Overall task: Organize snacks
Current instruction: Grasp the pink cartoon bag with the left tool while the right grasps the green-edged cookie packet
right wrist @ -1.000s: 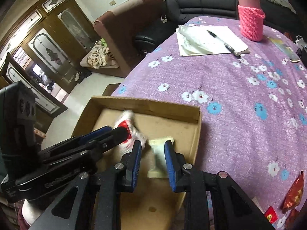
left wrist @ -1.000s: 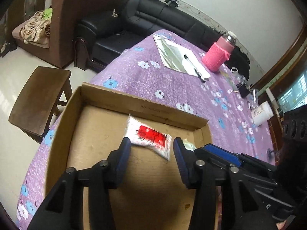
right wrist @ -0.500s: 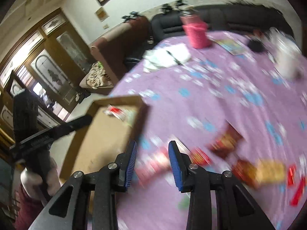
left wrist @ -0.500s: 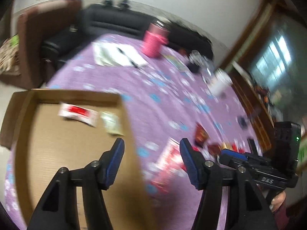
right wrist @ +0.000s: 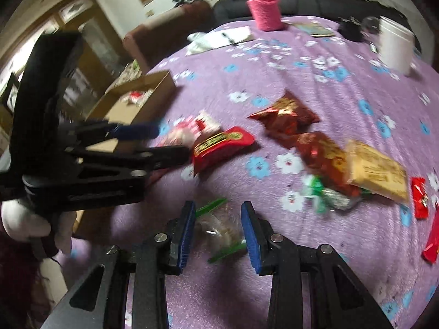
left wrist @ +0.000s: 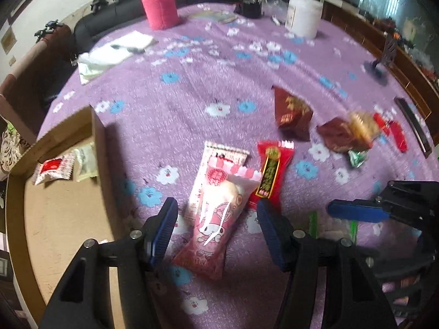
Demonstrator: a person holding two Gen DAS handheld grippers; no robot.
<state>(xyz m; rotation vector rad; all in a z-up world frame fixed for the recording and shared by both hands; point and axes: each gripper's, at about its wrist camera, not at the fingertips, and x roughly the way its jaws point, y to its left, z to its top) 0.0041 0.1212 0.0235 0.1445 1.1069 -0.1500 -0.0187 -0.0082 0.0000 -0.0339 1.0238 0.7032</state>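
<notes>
Pink snack packet (left wrist: 216, 213) between open left claw (left wrist: 216, 233), clear packet (right wrist: 219, 227) between open right claw (right wrist: 218, 233)

Table under a purple flowered cloth (left wrist: 192, 87), strewn with snacks.

A cardboard box (left wrist: 98, 137) sits at the left edge. Loose on the cloth lie a pink packet (left wrist: 216, 213), a red packet (left wrist: 271, 172), two dark brown packets (left wrist: 292, 115), a yellow packet (right wrist: 376, 170) and a clear green-edged packet (right wrist: 219, 227). Farther back stand a pink-sleeved bottle (left wrist: 160, 8), a white tub (left wrist: 303, 16) and papers with a pen (left wrist: 118, 50).
</notes>
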